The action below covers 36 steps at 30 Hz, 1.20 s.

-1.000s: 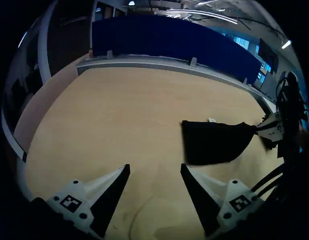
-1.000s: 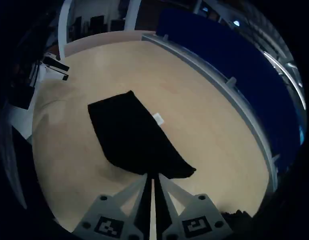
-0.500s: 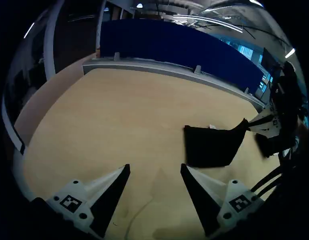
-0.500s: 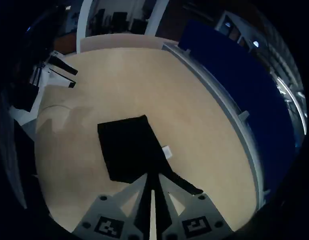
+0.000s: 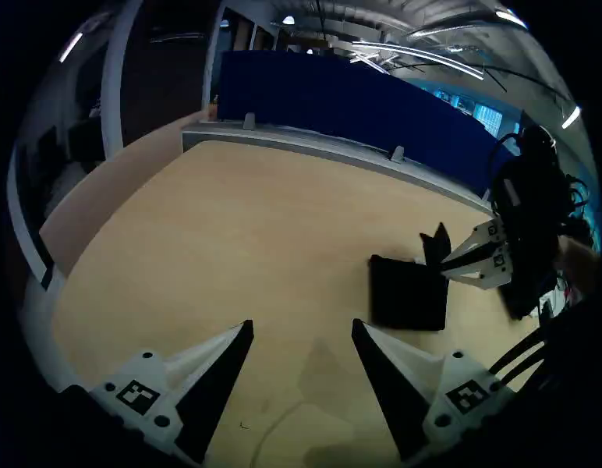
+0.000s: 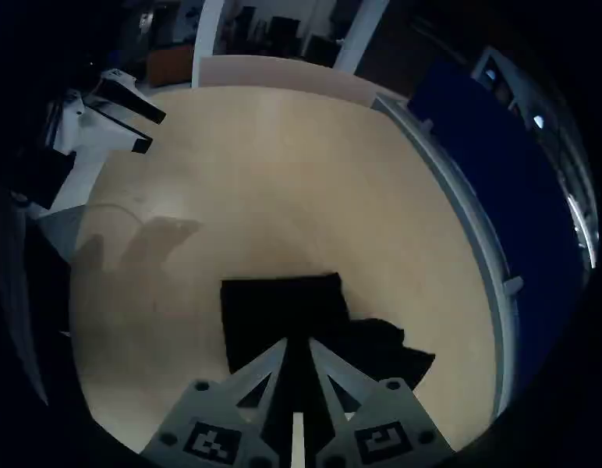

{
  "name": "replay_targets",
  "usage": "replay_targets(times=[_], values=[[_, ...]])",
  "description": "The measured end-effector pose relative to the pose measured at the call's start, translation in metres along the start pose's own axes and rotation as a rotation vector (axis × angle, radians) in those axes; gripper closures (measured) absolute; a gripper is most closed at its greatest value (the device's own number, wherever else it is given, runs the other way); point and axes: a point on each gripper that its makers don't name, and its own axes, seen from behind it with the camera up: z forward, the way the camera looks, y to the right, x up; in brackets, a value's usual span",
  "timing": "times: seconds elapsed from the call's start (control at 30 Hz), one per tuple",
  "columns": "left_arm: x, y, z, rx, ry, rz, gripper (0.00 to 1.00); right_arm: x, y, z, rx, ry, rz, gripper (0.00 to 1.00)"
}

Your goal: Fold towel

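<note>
A black towel (image 5: 406, 295) lies on the light wooden table (image 5: 246, 226), to the right of and beyond my left gripper (image 5: 301, 327). That gripper is open and holds nothing, well short of the cloth. My right gripper (image 6: 297, 343) is shut on an edge of the towel (image 6: 281, 308), with a loose flap (image 6: 391, 351) raised beside its fingers. In the left gripper view the right gripper (image 5: 457, 259) holds a towel corner up above the flat part. In the right gripper view the left gripper (image 6: 114, 117) stands open at the far left.
A blue partition (image 5: 355, 90) on a grey rail bounds the table's far side. A person's dark-clad arm and cables (image 5: 531, 210) are at the right. Bare tabletop stretches left of the towel. A curved table edge (image 5: 36, 265) runs along the left.
My right gripper has carried the held towel edge up and over the rest of the cloth, so the towel's flat outline is shorter. The left gripper stays open and has hardly moved.
</note>
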Motion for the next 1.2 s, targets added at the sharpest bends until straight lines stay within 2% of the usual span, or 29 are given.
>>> replay_targets(times=[0.17,0.3,0.47,0.7,0.8,0.93,1.03,1.2], values=[[-0.009,-0.010,-0.008,0.017,-0.003,-0.028,0.07,0.007,-0.031,0.042,0.070,-0.010,-0.001,0.96],[-0.014,-0.014,-0.010,0.019,-0.007,-0.035,0.07,0.004,-0.044,0.059,0.101,-0.027,0.014,0.96],[-0.017,-0.016,-0.011,0.018,-0.006,-0.033,0.07,0.002,-0.048,0.063,0.113,-0.033,0.020,0.96],[-0.015,-0.017,-0.011,0.012,-0.005,-0.033,0.07,-0.001,-0.048,0.057,0.121,-0.028,0.041,0.92],[-0.014,-0.019,-0.012,0.013,-0.004,-0.031,0.07,-0.002,-0.045,0.054,0.109,-0.026,0.050,0.79],[-0.011,-0.021,-0.013,0.017,0.001,-0.034,0.07,0.002,-0.037,0.051,0.072,-0.003,0.071,0.38],[-0.010,-0.023,-0.013,0.020,0.003,-0.038,0.06,0.006,-0.031,0.047,0.051,0.024,0.098,0.29],[-0.009,-0.024,-0.012,0.020,0.002,-0.045,0.07,0.005,-0.025,0.041,0.031,0.043,0.164,0.26]])
